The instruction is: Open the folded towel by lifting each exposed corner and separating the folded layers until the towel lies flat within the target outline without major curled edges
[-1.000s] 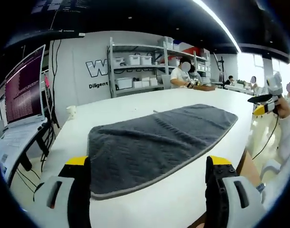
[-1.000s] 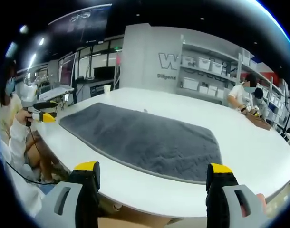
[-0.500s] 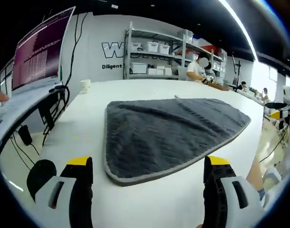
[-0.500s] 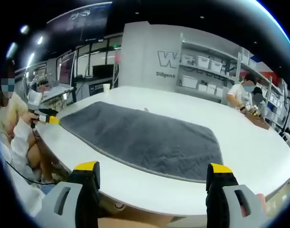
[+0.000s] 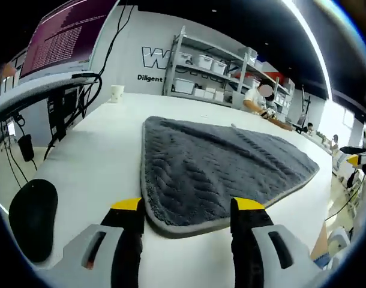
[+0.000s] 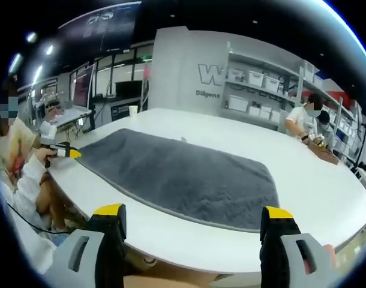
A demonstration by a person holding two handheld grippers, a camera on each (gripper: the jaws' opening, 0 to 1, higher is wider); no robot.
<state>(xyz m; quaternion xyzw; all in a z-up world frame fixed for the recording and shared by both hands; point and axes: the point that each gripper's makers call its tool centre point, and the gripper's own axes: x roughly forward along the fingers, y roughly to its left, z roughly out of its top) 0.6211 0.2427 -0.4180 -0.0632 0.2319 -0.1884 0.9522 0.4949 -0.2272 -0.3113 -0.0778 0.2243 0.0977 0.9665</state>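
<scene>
A dark grey towel (image 5: 219,174) lies spread on the white table (image 5: 99,162), its light-edged near corner (image 5: 171,227) rounded and slightly raised. My left gripper (image 5: 188,207) is open and low over the table, with that corner between its yellow-tipped jaws and nothing gripped. In the right gripper view the towel (image 6: 183,174) stretches across the table (image 6: 327,198). My right gripper (image 6: 193,211) hangs open off the table's near edge, short of the towel's long side. The left gripper (image 6: 64,153) shows there at the towel's far left corner, and the right gripper (image 5: 356,159) at the far right.
A paper cup (image 5: 116,92) stands beyond the towel. A monitor (image 5: 63,36) and cables hang left of the table, with a black rounded object (image 5: 33,219) below. Shelves with white bins (image 6: 255,90) line the back wall. A person (image 6: 303,123) works at the table's far end.
The left gripper has dropped and moved in on the towel's near corner, and its jaws have narrowed around it. The right gripper has stayed put, open.
</scene>
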